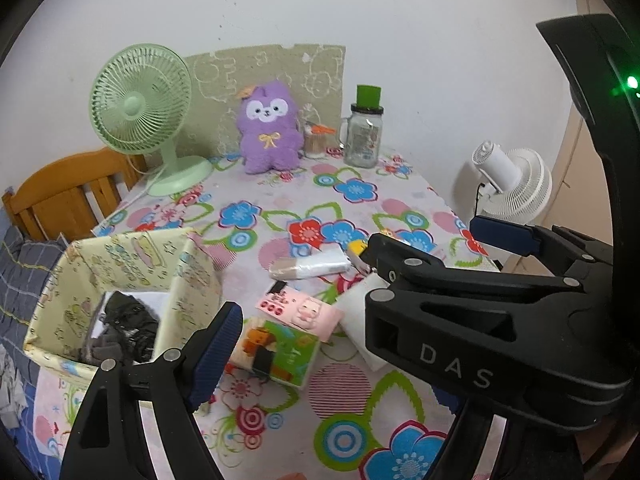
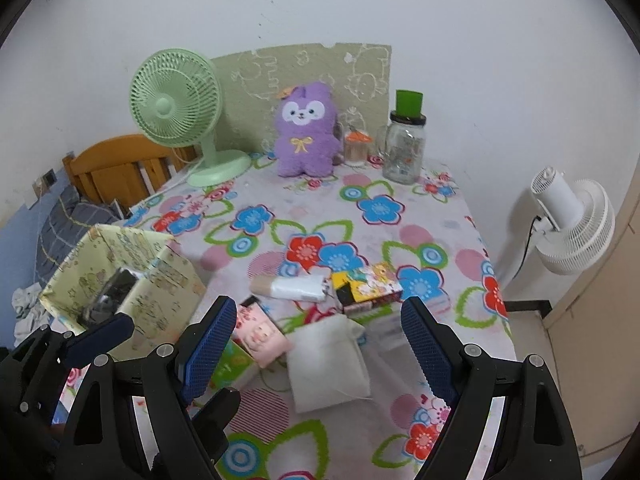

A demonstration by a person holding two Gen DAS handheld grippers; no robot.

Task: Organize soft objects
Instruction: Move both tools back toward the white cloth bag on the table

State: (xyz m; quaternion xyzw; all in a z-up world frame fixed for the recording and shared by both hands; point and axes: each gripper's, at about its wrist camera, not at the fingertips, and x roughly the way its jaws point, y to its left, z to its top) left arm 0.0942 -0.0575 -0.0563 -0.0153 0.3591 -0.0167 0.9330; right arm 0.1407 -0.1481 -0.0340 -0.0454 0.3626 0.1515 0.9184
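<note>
A yellow patterned fabric box (image 1: 120, 264) stands at the table's left edge with dark cloth items (image 1: 128, 328) inside; it also shows in the right wrist view (image 2: 160, 280). A pile of soft packs lies mid-table: a pink tissue pack (image 2: 258, 330), a green pack (image 1: 280, 350), a white pouch (image 2: 328, 360), a white wrapped pack (image 2: 298, 286) and a colourful box (image 2: 370, 284). My right gripper (image 2: 316, 344) is open, hovering over the pile. My left gripper (image 1: 320, 344) is open beside the box; only its left finger (image 1: 216, 352) shows clearly, as the right gripper's body blocks the rest.
A purple plush (image 2: 306, 130), a green fan (image 2: 180, 112), a glass jar with green cap (image 2: 404, 148) and a small cup (image 2: 356, 148) stand at the table's back. A white fan (image 2: 572, 224) is right of the table. A wooden bed frame (image 2: 116, 168) is left.
</note>
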